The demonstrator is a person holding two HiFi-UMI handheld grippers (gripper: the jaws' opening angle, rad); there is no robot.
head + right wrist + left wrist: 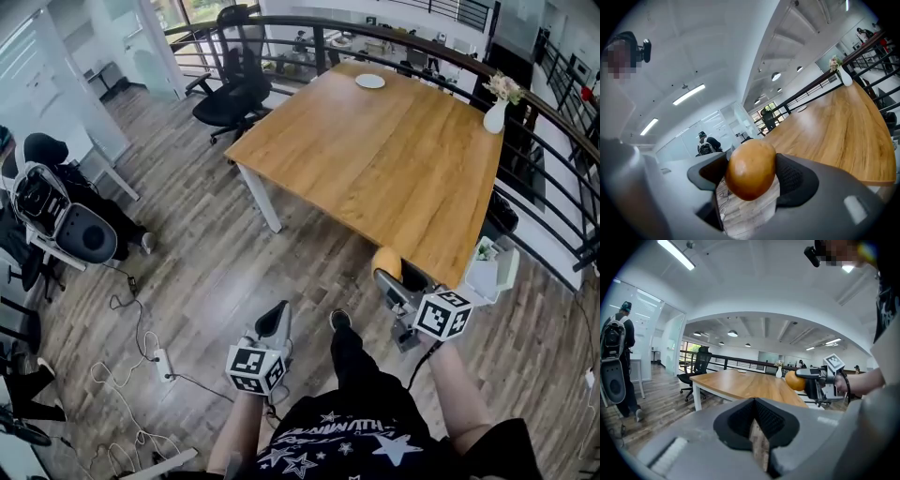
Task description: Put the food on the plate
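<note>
A round orange-brown piece of food (385, 262) sits between the jaws of my right gripper (391, 277), which is shut on it just off the near edge of the wooden table (375, 159). The right gripper view shows the food (751, 169) clamped between both black pads. A small white plate (370, 82) lies at the far end of the table, seen also in the right gripper view as the plate (802, 108). My left gripper (275, 322) hangs over the floor, shut and holding nothing; its own view shows the left gripper (757, 427) with its pads together and the food (795, 381) to the right.
A white vase with flowers (496, 112) stands at the table's far right corner. Black office chairs (234, 89) stand at the table's far left. A dark railing (548, 122) runs behind the table. Cables and a power strip (159, 361) lie on the floor. A person with a backpack (618, 362) stands left.
</note>
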